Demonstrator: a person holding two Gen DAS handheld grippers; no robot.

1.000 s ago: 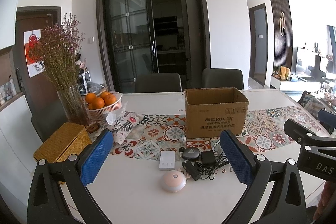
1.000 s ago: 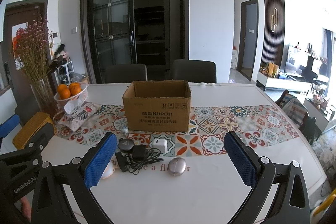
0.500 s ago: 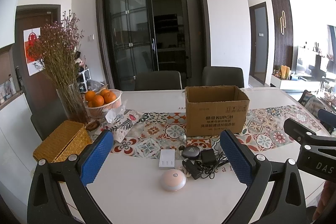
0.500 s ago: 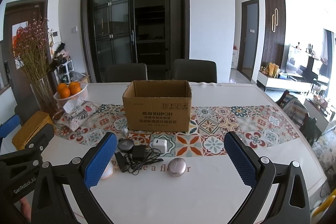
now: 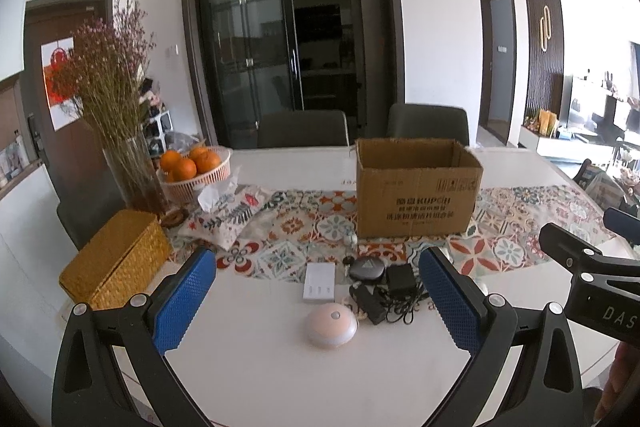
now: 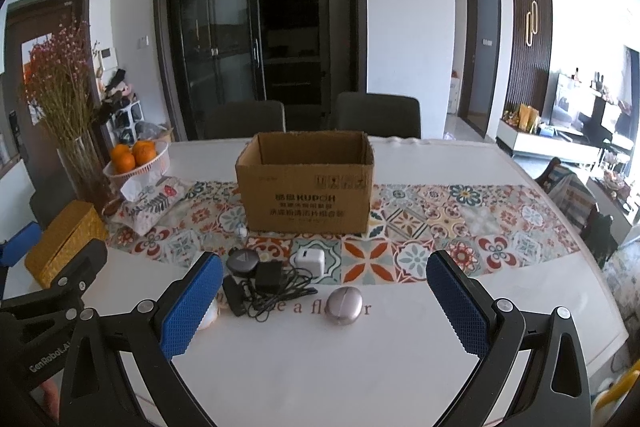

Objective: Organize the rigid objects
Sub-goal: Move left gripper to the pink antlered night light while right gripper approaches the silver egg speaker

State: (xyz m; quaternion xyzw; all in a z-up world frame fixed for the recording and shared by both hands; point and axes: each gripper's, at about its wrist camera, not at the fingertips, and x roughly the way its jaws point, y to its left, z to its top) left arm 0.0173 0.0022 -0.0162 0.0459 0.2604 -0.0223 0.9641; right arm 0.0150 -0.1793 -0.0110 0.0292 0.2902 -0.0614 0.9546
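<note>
A: Where do we stand with our two tongs?

B: Our left gripper (image 5: 316, 303) hangs above the near edge of the table (image 5: 248, 367), jaws wide apart, nothing between them. Our right gripper (image 6: 324, 301) is the same: spread wide and empty, off the table.

A: And the things we have to tidy?

B: They lie in one loose cluster in front of the cardboard box (image 6: 306, 183). From the left camera, the round pink lamp (image 5: 331, 323) sits at 6 o'clock of the group, the flat white case (image 5: 319, 281) at 10 o'clock, the dark round puck (image 5: 366, 268) at 12, and the black charger with its tangled cable (image 5: 394, 291) at 3. From the right camera we also see a white plug cube (image 6: 307, 260) just behind the cable and a silvery oval case (image 6: 344, 305) at 5 o'clock of the heap.

A: Why the box there?

B: We judge it is the bin: open at the top and just behind the pile at 12 o'clock, so each carry is short. It looks empty, though we cannot see its floor.

A: Why are our jaws so wide?

B: Probably so either gripper can straddle a piece; the lamp lies between the left fingers' line, the oval case between the right's. Nothing is picked up yet.
</note>
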